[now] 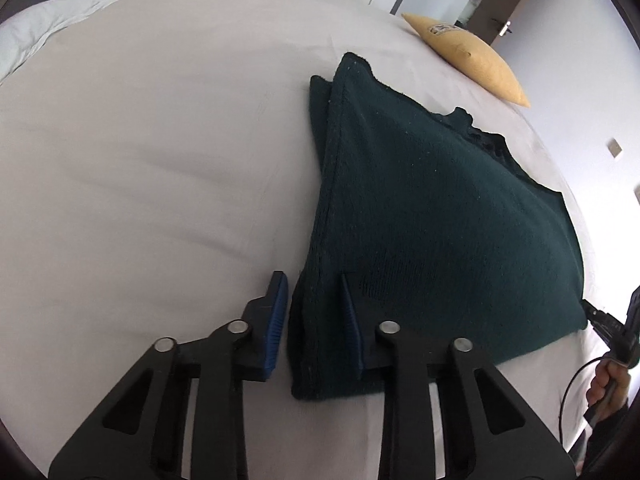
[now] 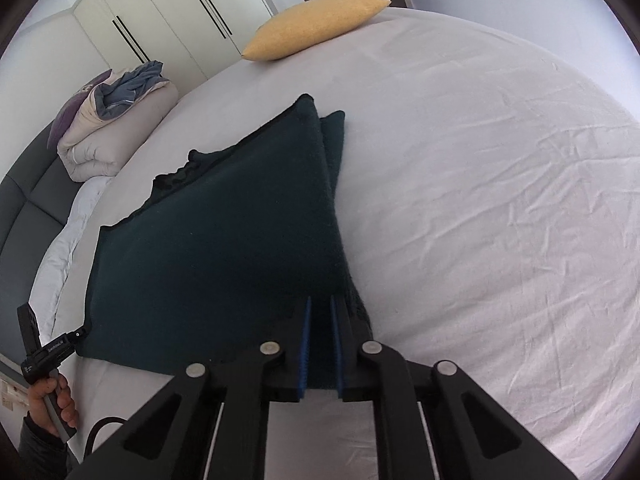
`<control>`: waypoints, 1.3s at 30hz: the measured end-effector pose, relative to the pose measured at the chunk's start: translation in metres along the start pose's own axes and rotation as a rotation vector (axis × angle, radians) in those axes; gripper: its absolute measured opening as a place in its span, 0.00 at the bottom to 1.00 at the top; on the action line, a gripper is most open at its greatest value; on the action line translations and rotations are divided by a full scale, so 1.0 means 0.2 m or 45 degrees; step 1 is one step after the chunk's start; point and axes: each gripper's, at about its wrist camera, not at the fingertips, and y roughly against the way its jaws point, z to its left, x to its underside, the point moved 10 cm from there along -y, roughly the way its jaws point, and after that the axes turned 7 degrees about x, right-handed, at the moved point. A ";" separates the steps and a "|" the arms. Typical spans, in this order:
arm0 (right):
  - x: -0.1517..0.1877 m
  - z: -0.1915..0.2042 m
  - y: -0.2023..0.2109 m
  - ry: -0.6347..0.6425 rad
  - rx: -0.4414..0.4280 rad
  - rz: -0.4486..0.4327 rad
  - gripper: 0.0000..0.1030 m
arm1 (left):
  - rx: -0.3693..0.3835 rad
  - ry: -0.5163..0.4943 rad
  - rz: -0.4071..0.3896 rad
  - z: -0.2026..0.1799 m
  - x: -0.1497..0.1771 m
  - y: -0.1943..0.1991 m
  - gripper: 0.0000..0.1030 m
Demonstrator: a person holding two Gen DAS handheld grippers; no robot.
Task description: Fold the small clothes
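Left gripper [image 1: 316, 320] is seen with jaws apart, straddling the near left corner of the dark green knit garment [image 1: 432, 216]; one blue pad [image 1: 278, 320] sits just off the fabric edge, the other lies over the cloth, nothing pinched. Right gripper [image 2: 320, 340] has jaws nearly closed, with the opposite near corner clamped between its blue pads [image 2: 305, 344].

Garment is laid flat on the bed [image 1: 160, 140], folded over on itself: a second layer shows along one long edge, offset slightly at the far corner. Fabric is a fuzzy knit, uniformly dark teal-green, with a ragged, scalloped section on the far edge. White sheet [image 2: 500, 200] beneath is lightly wrinkled.

Yellow pillow [image 2: 316, 24] rests at the far edge of the bed, well apart from the garment; a printed mark is visible on it in the left wrist view, unreadable. Small white lettering on the left gripper's body in the right wrist view is too small to read. Folded duvet [image 2: 108, 132] is piled by the headboard.
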 end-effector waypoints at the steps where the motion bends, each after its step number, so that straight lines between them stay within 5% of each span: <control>1: 0.01 0.00 0.00 0.016 0.008 -0.007 0.08 | 0.000 0.008 -0.005 0.00 0.01 0.00 0.21; 8: 0.02 0.02 0.01 0.055 0.044 -0.025 0.12 | -0.009 0.018 0.001 -0.01 0.06 0.00 0.17; 16: -0.07 0.12 0.16 0.040 0.020 -0.121 0.36 | 0.045 0.100 -0.057 -0.01 0.04 0.09 0.17; 19: -0.15 0.23 0.23 0.059 -0.066 -0.182 0.41 | 0.074 0.150 -0.127 0.02 -0.02 0.17 0.26; 20: -0.18 0.27 0.23 0.067 -0.105 -0.183 0.41 | 0.075 0.170 -0.132 0.04 -0.04 0.18 0.49; 22: -0.21 0.36 0.21 0.068 -0.175 -0.163 0.41 | 0.108 0.247 -0.151 0.10 -0.10 0.18 0.75; 29: -0.26 0.70 0.02 0.045 -0.474 0.016 0.41 | 0.418 0.316 0.112 -0.02 -0.15 -0.01 0.75; 39: -0.21 1.17 -0.21 -0.035 -0.797 0.252 0.46 | 0.470 0.352 0.246 -0.02 -0.17 -0.10 0.75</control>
